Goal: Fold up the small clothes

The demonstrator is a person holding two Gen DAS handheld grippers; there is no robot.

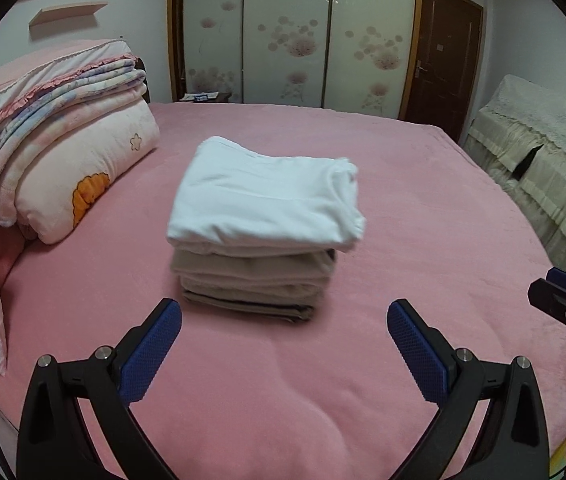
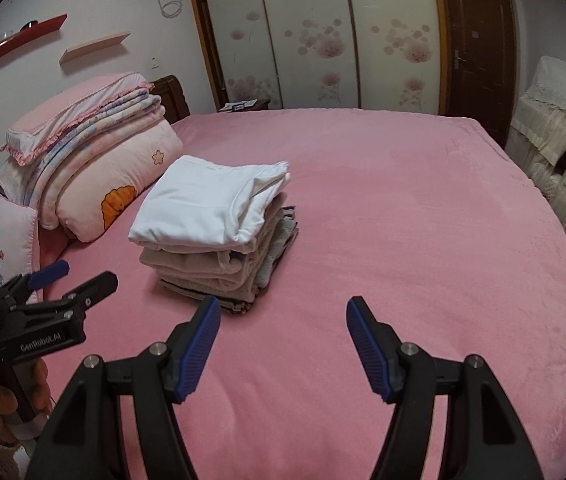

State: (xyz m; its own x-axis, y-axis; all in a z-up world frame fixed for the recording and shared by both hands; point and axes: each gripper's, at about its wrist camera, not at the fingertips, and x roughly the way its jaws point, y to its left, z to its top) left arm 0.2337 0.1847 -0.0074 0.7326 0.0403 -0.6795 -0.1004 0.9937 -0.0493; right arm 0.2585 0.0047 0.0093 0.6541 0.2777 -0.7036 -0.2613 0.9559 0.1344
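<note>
Both grippers are hanging empty over the pink bed sheet (image 1: 423,216): the left gripper (image 1: 285,316) is holding its blue pads spread wide in the lower centre of its own view, just short of the stack, and the right gripper (image 2: 283,314) is likewise standing apart with nothing between its pads, low in its frame. The stack of folded clothes (image 1: 259,256) is sitting in the middle of the bed, a white garment (image 1: 259,196) lying on top of beige pieces, with darker cloth peeking out at the bottom. Folded quilts (image 2: 95,160) are resting at the left of the frame, near the stack but apart from it. No loose garment is showing, so the folding appears to be finishing; any next move is probably calling for squaring the slightly overhanging top piece.
</note>
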